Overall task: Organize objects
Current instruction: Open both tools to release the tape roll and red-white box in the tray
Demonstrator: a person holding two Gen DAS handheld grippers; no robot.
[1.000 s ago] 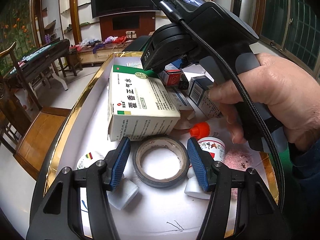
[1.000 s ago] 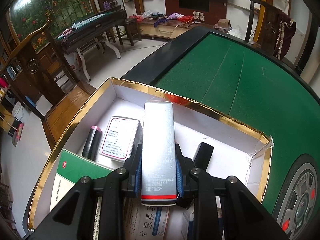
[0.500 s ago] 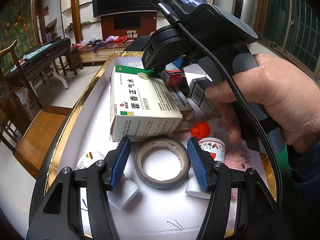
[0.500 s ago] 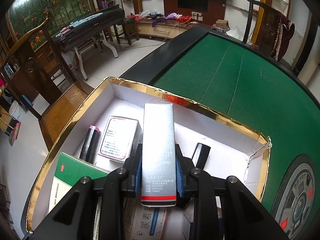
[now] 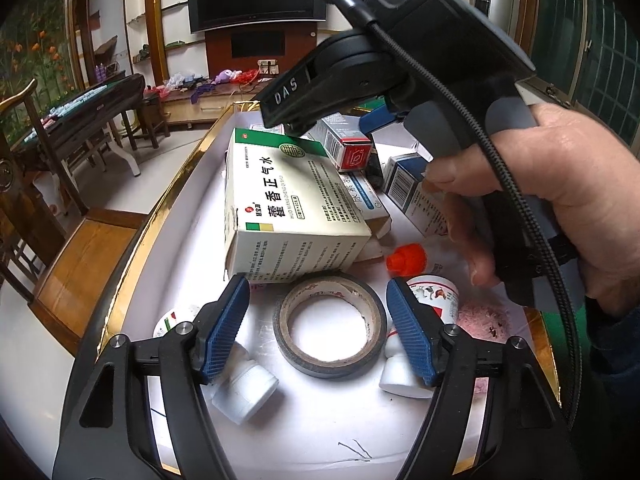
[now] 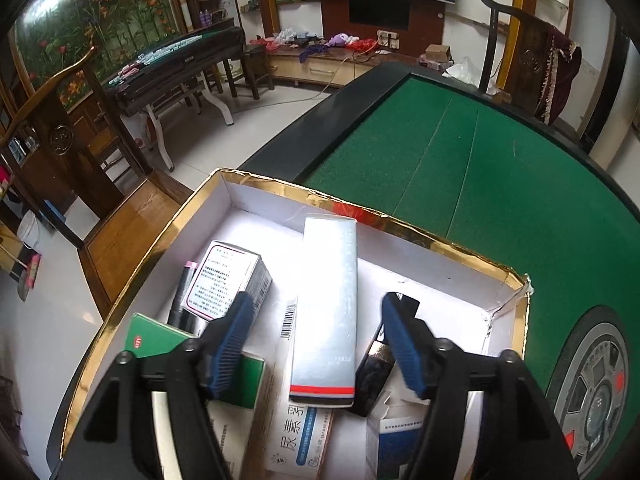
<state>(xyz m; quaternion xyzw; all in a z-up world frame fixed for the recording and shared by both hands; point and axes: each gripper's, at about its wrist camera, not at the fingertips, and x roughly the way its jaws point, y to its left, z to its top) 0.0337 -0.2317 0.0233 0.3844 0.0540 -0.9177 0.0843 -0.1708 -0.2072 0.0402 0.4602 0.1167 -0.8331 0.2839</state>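
Observation:
A gold-rimmed white box holds several medicine cartons. My right gripper is open above it. A long silver carton with a red stripe lies loose between its jaws, resting on other cartons. My left gripper is open, its jaws either side of a roll of tape lying flat on the box floor. A large green and white medicine box lies just beyond the tape. The right gripper's body and the hand holding it fill the upper right of the left wrist view.
White bottles lie under both left jaws, one with a red cap. A small silver carton, a dark tube and a blue carton sit in the box. Green felt table extends to the right. A wooden chair stands left.
My right gripper has opened and let go of the silver carton, which now lies tilted in the box. My left gripper has stayed around the tape roll.

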